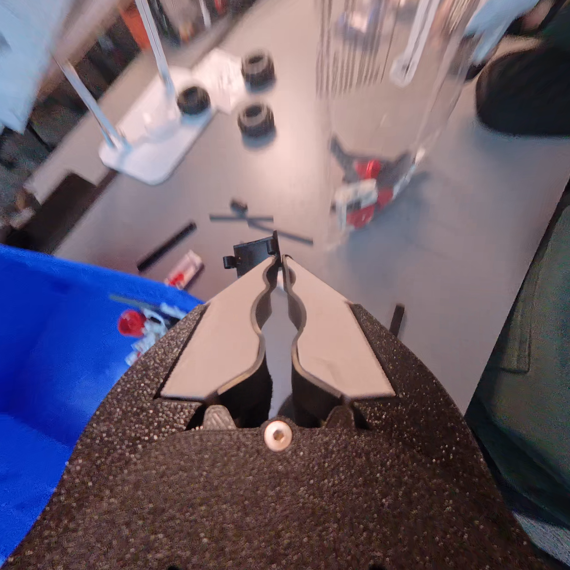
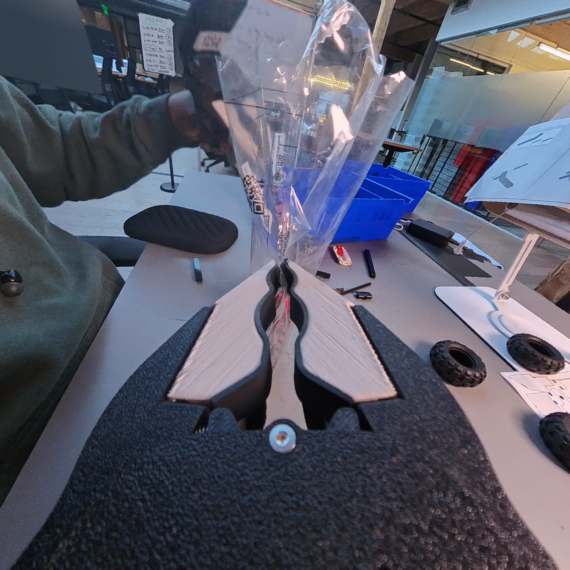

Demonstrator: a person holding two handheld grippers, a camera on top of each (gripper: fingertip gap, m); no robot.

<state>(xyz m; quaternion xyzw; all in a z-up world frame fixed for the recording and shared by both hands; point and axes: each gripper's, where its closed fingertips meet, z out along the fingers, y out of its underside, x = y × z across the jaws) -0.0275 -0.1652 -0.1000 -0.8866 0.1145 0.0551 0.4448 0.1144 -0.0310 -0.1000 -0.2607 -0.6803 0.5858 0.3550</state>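
In the left wrist view my left gripper [image 1: 279, 259] is shut on the edge of a small flat black plastic piece [image 1: 251, 254] with clips, held above the grey table [image 1: 185, 197]. A clear plastic bag [image 1: 370, 101] hangs to the right, with red and white pieces [image 1: 361, 197] in its low end. In the right wrist view my right gripper [image 2: 283, 265] is shut on that clear bag [image 2: 296, 123], which stands up from the fingertips. Red pieces [image 2: 280, 303] show through the bag between the fingers.
Three black tyres [image 1: 256, 118] [image 2: 458, 364] lie by a white stand base [image 1: 148, 151] [image 2: 481, 311] holding a paper sheet [image 2: 524, 166]. Blue bins [image 1: 46, 354] [image 2: 370, 209] hold small pieces. Black rods [image 1: 166, 246] [image 2: 369, 262] lie loose. A person's green sleeve [image 2: 77, 148] and black armrest pad [image 2: 180, 228] are left. One gripper's finger ends stand about 20 cm off the other's.
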